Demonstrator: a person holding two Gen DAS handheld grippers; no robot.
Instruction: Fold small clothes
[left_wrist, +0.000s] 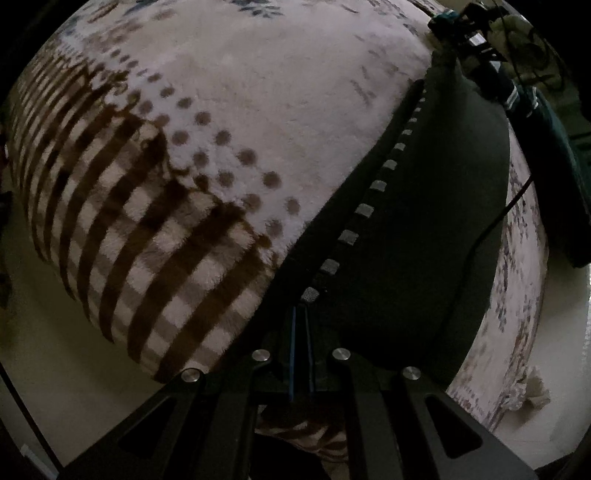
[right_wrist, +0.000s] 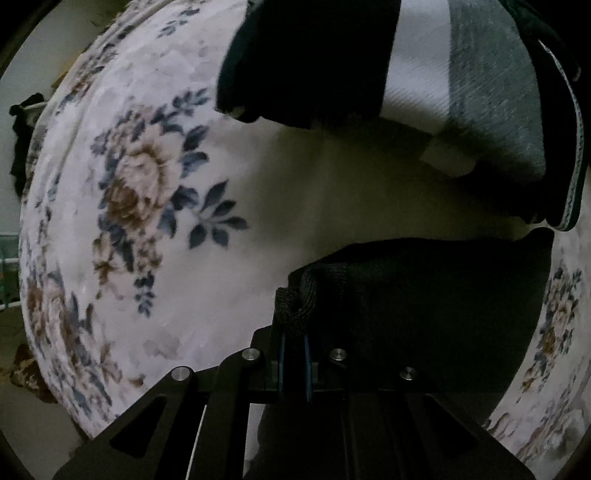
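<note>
jaws hidden in dark garment (left_wrist: 424, 221) | far hem cut off

Can't make out any readable text, labels, brand names or numbers in either wrist view, just fabric patterns.

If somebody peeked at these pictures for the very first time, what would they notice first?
Probably the dark garment, stretched across the right half of the left view, with a row of little grey squares along it. The left gripper pinches its near end, and the right gripper pinches a knitted edge of dark cloth. Next comes the fluffy blanket underneath, with big blue and brown flowers.
</note>
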